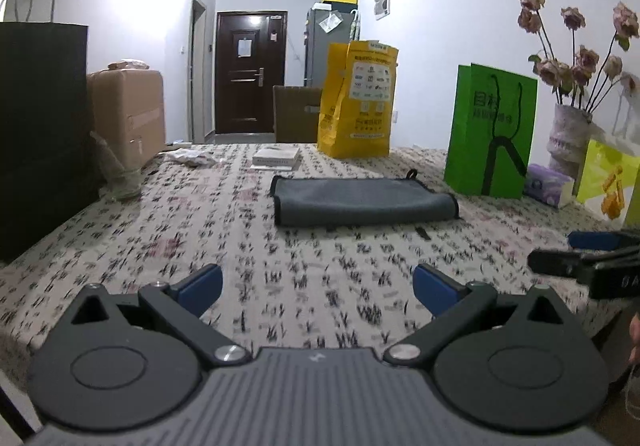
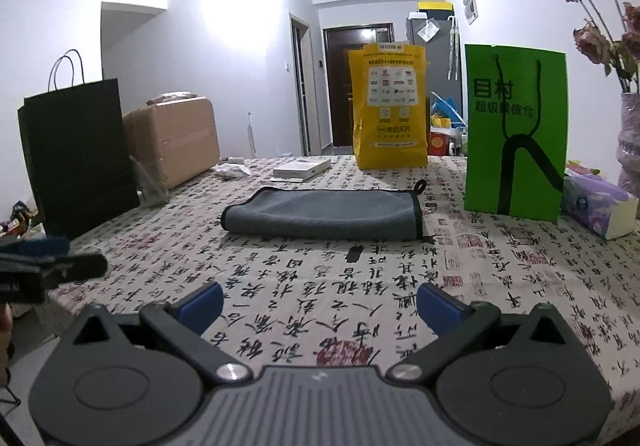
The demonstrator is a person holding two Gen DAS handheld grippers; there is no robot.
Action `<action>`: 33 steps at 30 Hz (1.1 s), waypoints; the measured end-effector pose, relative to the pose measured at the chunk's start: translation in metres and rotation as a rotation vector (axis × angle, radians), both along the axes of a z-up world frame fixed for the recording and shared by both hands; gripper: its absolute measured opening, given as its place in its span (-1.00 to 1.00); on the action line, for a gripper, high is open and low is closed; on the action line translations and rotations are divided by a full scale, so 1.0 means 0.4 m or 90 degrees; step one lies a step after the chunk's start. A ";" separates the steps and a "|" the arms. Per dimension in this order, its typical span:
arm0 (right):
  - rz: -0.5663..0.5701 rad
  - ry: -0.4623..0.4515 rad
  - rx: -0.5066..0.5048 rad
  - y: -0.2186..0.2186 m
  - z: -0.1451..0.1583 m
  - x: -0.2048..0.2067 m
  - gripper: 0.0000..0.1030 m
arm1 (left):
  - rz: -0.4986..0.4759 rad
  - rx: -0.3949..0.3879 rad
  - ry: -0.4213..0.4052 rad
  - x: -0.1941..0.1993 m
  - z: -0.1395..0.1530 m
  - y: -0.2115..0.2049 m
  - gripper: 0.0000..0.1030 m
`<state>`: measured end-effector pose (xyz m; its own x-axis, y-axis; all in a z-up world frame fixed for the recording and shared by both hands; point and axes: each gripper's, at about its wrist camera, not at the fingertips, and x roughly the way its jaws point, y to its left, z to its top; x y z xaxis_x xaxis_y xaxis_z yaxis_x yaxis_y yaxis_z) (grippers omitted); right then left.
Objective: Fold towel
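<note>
On the table, over a cloth printed with black calligraphy (image 2: 360,310), the grey towel (image 2: 328,215) lies flat and already doubled, its rolled fold toward the cameras and its black-bound edge with a small hanging loop (image 2: 420,186) at the right end. The left gripper (image 1: 317,288) and the right gripper (image 2: 320,304) both hang short of the towel, near the table's front edge, each with its blue-padded fingers spread wide and nothing between them; each also shows at the margin of the other's view. A small black object (image 2: 354,253) lies on the cloth just before the towel; what it is cannot be told. Judged from this layout, the step in hand is the approach for a further fold. To do it well, each gripper should probably take one corner of the same short end, pinching all layers together so that the lower ply does not trail, then carry that end low and level across to the opposite end, matching the bound edges before release. The green paper bag (image 2: 516,126) stands near the loop end, so the right gripper needs a clear path there.
</note>
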<state>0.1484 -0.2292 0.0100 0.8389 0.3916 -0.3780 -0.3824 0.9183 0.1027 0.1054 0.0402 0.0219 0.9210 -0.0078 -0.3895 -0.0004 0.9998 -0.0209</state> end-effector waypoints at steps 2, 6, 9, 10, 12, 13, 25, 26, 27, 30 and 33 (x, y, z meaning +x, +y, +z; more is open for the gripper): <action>-0.006 -0.006 -0.001 -0.004 -0.003 -0.023 1.00 | 0.007 0.011 -0.009 -0.023 -0.009 -0.013 1.00; -0.027 -0.018 -0.007 -0.010 -0.012 -0.061 1.00 | -0.007 0.018 -0.012 -0.053 -0.016 -0.038 1.00; -0.027 -0.038 -0.022 -0.008 -0.022 -0.094 1.00 | -0.014 0.026 -0.022 -0.075 -0.014 -0.050 1.00; -0.029 -0.046 -0.029 -0.006 -0.025 -0.103 1.00 | -0.012 0.024 -0.025 -0.083 -0.015 -0.052 1.00; -0.035 -0.051 -0.032 -0.006 -0.031 -0.116 1.00 | -0.007 0.024 -0.028 -0.098 -0.021 -0.057 1.00; -0.035 -0.048 -0.027 -0.004 -0.033 -0.121 1.00 | -0.005 0.024 -0.029 -0.107 -0.026 -0.059 1.00; 0.028 -0.053 -0.035 0.040 -0.058 -0.216 1.00 | 0.036 0.002 -0.060 -0.180 -0.045 -0.038 1.00; 0.029 -0.056 -0.033 0.039 -0.057 -0.223 1.00 | 0.038 0.004 -0.060 -0.184 -0.047 -0.041 1.00; 0.029 -0.061 -0.028 0.036 -0.055 -0.230 1.00 | 0.038 0.004 -0.060 -0.188 -0.048 -0.044 1.00; 0.030 -0.070 -0.023 0.032 -0.049 -0.247 1.00 | 0.025 0.016 -0.062 -0.195 -0.050 -0.058 1.00; 0.033 -0.074 -0.024 0.032 -0.048 -0.260 1.00 | 0.017 0.028 -0.070 -0.208 -0.050 -0.071 1.00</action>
<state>0.0443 -0.2164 -0.0091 0.8568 0.4231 -0.2948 -0.4368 0.8993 0.0210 0.0222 0.0119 0.0019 0.9580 0.0317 -0.2851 -0.0269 0.9994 0.0209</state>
